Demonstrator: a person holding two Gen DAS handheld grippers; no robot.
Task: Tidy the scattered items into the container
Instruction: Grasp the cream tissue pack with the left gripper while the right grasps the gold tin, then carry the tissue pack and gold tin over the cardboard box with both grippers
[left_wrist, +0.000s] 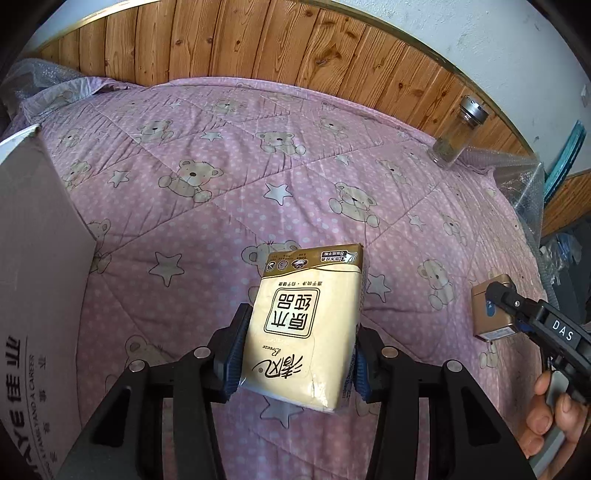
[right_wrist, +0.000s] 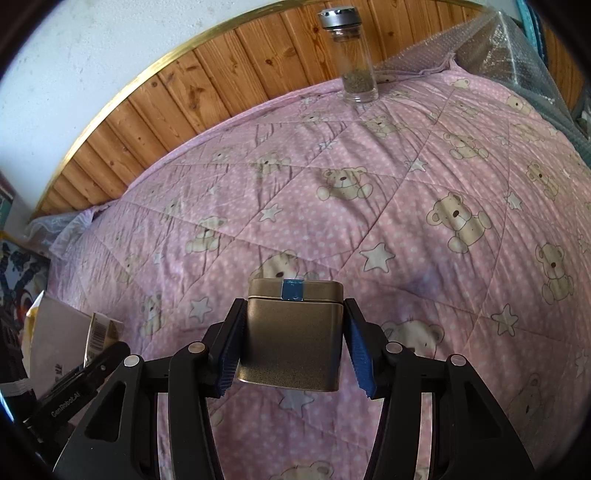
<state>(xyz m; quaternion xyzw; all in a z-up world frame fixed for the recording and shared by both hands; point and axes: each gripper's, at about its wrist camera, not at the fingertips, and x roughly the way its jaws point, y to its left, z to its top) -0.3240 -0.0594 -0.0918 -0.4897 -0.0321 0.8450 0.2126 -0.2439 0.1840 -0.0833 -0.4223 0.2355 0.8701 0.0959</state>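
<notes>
Left wrist view, left to right: cardboard box (left_wrist: 40, 280) stands at the left edge on the pink bear-print quilt (left_wrist: 221, 177) of the bed. Centre: left claw (left_wrist: 301, 354) pinches a yellow tissue pack (left_wrist: 308, 325) by its two long sides, blue pads pressed to the wrapper; pack held above the quilt, just right of the box. Far right: glass bottle (left_wrist: 458, 133) with metal cap stands upright near the wooden wall panelling (left_wrist: 258, 40). Right edge: right claw (left_wrist: 496, 295) grips a gold tin (left_wrist: 489, 314); a hand (left_wrist: 554, 410) holds its handle.

Right wrist view, left to right: box (right_wrist: 51, 339) low left, tissue pack (right_wrist: 101, 328) beside it. Centre: right claw (right_wrist: 293, 343) clamps the gold tin (right_wrist: 291, 343), blue tape on its lid, held over the quilt (right_wrist: 406, 206). Upper right of centre: bottle (right_wrist: 354, 55) upright at the quilt's far edge.
</notes>
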